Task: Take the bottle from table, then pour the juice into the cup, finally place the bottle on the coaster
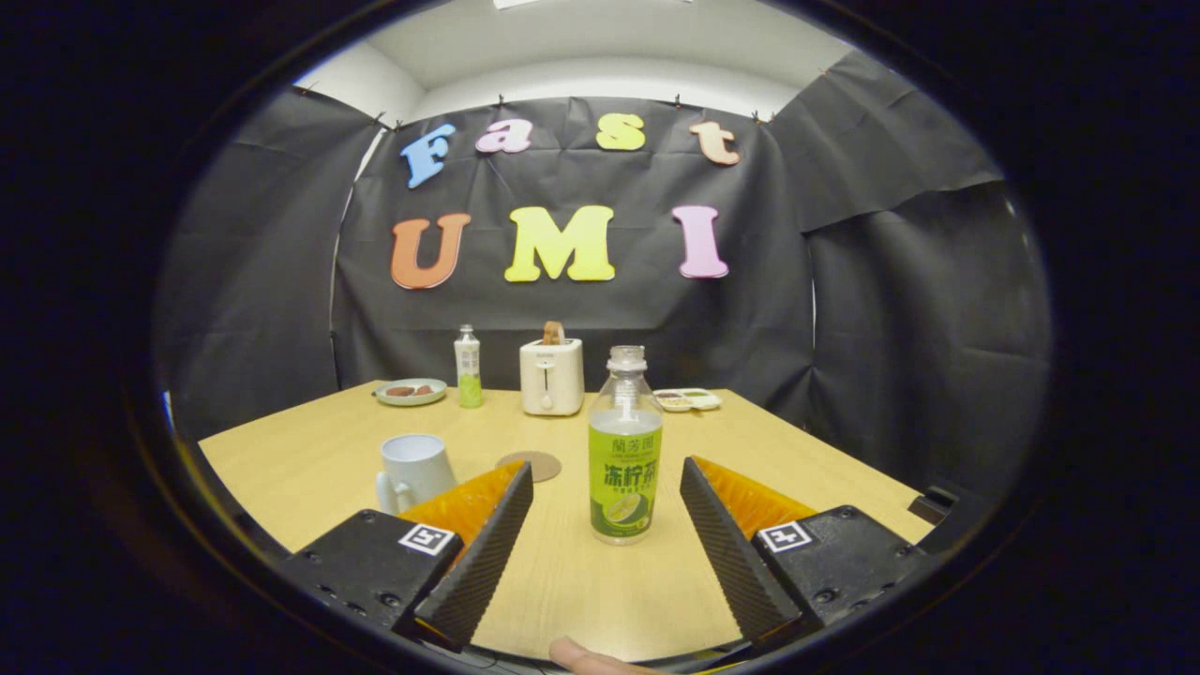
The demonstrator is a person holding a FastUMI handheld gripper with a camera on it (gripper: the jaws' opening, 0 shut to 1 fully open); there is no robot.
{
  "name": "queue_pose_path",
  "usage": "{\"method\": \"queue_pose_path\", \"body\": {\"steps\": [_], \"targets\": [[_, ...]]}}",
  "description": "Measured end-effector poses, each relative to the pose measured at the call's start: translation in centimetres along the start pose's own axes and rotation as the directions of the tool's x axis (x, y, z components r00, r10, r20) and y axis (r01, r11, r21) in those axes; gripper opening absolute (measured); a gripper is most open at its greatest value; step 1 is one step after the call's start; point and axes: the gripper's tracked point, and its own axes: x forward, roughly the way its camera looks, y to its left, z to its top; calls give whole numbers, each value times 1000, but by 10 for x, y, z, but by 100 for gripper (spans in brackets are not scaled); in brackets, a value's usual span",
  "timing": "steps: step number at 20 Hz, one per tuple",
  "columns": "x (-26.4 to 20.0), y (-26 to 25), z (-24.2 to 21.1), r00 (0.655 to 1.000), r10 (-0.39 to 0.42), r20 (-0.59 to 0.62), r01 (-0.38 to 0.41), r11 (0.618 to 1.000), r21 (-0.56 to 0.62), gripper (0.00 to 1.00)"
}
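A clear uncapped bottle (624, 448) with a green label stands upright on the wooden table (825, 469), just ahead of my fingertips and centred on the gap between them. My gripper (607, 471) is open, with its two black ribbed fingers (487, 553) wide apart and nothing between them. A white cup (413, 471) stands left of the bottle, just beyond the left finger. The round brown coaster (530, 465) lies flat between the cup and the bottle, a little farther back.
At the table's far side stand a second small bottle (468, 367), a white toaster (552, 375), a plate with food (411, 391) on the left and a small tray (687, 399) on the right. A fingertip (586, 658) shows at the table's near edge.
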Motion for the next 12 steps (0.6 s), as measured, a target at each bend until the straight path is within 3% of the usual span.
{"method": "queue_pose_path", "body": {"steps": [12], "targets": [[79, -15, 9, 1000, 22, 14, -22, 1000, 14, 100]]}}
